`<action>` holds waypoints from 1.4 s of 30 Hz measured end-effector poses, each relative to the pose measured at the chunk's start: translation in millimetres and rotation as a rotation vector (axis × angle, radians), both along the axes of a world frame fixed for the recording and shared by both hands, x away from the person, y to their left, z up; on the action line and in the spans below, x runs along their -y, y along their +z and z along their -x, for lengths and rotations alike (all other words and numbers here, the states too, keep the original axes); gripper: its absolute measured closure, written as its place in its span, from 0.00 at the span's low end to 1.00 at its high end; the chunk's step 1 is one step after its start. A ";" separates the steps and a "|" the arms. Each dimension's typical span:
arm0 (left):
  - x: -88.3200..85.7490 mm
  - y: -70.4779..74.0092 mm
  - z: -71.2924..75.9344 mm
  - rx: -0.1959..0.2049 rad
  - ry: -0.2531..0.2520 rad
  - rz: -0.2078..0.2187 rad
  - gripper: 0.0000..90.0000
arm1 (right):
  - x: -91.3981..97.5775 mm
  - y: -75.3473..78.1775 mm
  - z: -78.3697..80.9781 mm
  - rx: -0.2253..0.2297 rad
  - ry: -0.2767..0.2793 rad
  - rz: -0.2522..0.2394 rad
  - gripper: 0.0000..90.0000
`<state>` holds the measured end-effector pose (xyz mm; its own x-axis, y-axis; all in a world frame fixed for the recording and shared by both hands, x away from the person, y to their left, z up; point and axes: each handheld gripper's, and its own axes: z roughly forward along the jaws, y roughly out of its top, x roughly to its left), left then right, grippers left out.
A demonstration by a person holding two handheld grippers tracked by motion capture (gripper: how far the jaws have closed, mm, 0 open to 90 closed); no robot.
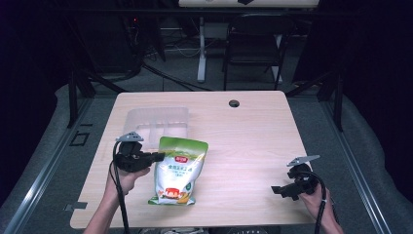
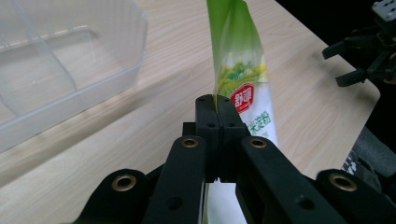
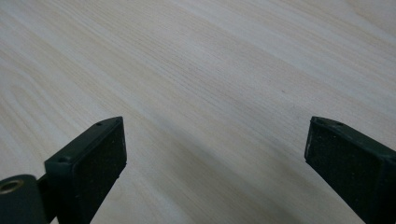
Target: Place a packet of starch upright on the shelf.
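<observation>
Gripping the snack bag [image 1: 178, 170] at its left edge, left gripper [image 1: 157, 157] has jaws pinched fully together on the thin plastic; in the left gripper view the 2 black pads meet w/ the bag's [image 2: 243, 79] green edge [image 2: 215, 100] clamped between them. Bag is green on top, white lower down, red logo near the middle. It sits toward the front-left part of the table [image 1: 253, 131], bottom end nearest the person, top end pointing at the clear plastic tray [image 1: 157, 124]. Tray is just behind the bag, has dividers inside; can't tell if bag and tray touch. In the left gripper view the tray [image 2: 70, 70] sits to the left of the bag.

Right gripper [image 1: 277, 190] is at the front-right of the table, well apart from the bag. Its jaws stand wide open, nothing between them, bare wood [image 3: 210, 79] below the 2 pads [image 3: 100, 161].
</observation>
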<state>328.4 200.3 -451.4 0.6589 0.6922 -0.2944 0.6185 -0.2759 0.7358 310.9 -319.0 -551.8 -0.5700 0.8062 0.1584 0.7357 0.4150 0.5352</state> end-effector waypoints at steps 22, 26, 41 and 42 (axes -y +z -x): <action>-18.1 43.5 17.4 0.105 0.016 -0.052 1.00 | 1.3 -1.4 -1.8 -0.006 -0.006 -0.006 0.05; -28.4 49.5 17.0 0.112 0.049 -0.057 1.00 | 0.5 -1.9 -1.6 -0.005 -0.010 -0.010 0.05; -61.1 76.4 13.8 0.164 0.159 -0.048 1.00 | -0.3 -1.7 -1.3 -0.002 -0.013 -0.008 0.05; -62.7 77.2 13.4 0.164 0.161 -0.050 1.00 | -0.3 -1.7 -1.3 -0.002 -0.013 -0.008 0.05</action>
<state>315.1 263.0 -374.1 0.5748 0.8033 -0.1556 0.5310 -0.2215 0.8179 312.1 -318.7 -553.5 -0.5592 0.8123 0.1656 0.7419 0.4012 0.5372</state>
